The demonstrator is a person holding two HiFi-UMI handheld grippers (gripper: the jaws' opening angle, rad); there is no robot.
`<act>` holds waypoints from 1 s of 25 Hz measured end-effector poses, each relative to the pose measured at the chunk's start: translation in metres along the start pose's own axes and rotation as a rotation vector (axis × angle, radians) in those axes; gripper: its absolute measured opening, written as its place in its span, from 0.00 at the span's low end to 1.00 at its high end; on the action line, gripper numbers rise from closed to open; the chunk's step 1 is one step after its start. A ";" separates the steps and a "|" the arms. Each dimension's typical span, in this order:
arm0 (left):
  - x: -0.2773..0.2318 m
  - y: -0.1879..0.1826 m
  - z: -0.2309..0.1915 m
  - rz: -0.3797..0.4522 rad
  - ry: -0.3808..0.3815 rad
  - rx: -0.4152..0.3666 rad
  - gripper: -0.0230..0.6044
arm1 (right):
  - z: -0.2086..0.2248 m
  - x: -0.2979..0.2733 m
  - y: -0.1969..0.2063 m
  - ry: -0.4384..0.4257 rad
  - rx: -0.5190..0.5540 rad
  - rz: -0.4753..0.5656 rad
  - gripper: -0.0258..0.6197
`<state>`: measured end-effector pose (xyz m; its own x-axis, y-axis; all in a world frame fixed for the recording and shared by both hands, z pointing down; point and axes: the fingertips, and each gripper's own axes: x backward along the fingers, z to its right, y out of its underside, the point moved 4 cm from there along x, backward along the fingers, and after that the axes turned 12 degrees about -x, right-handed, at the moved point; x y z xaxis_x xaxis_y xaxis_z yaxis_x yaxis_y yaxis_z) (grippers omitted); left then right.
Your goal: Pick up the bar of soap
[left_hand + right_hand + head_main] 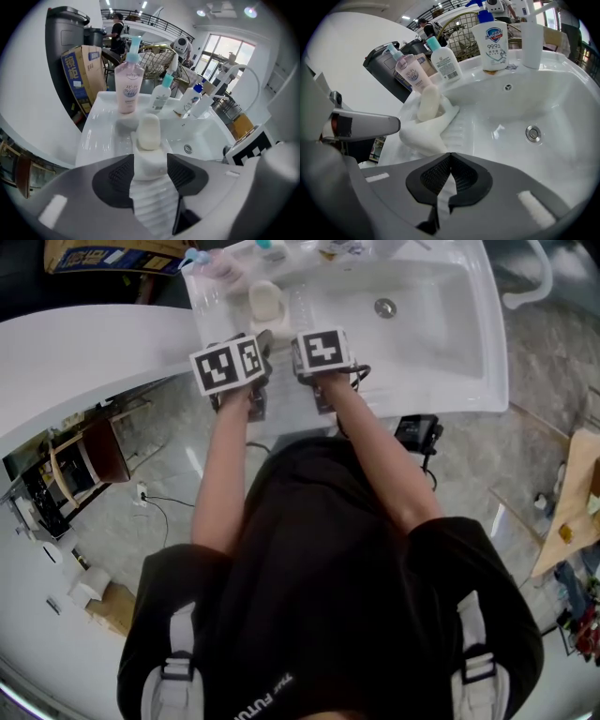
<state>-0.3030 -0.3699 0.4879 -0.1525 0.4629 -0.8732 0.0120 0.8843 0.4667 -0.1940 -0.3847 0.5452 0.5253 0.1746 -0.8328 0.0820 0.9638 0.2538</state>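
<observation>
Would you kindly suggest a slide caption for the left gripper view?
Left hand-held gripper, jaws apart either side of the soap dish; the bar of soap rests on it beside the sink basin.

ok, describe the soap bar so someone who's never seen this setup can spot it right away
Start at the white sink and go to its left ledge, on the near side of the pink pump bottle. There a white soap dish holds the bar of soap. It is the only cream, rounded, label-free block; everything else near it is an upright bottle.
</observation>
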 end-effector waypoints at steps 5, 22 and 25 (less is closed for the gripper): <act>-0.022 -0.021 0.004 0.055 -0.016 -0.094 0.53 | 0.010 0.006 0.000 0.037 -0.024 0.005 0.06; -0.078 -0.040 -0.006 0.076 -0.071 -0.121 0.56 | 0.027 0.008 -0.001 0.047 -0.076 0.007 0.06; -0.082 -0.039 -0.007 0.071 -0.061 -0.103 0.54 | 0.032 0.007 0.001 0.077 -0.074 0.001 0.06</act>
<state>-0.2983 -0.4426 0.5420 -0.0948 0.5293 -0.8431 -0.0811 0.8400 0.5365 -0.1629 -0.3895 0.5559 0.4583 0.1877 -0.8687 0.0177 0.9753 0.2201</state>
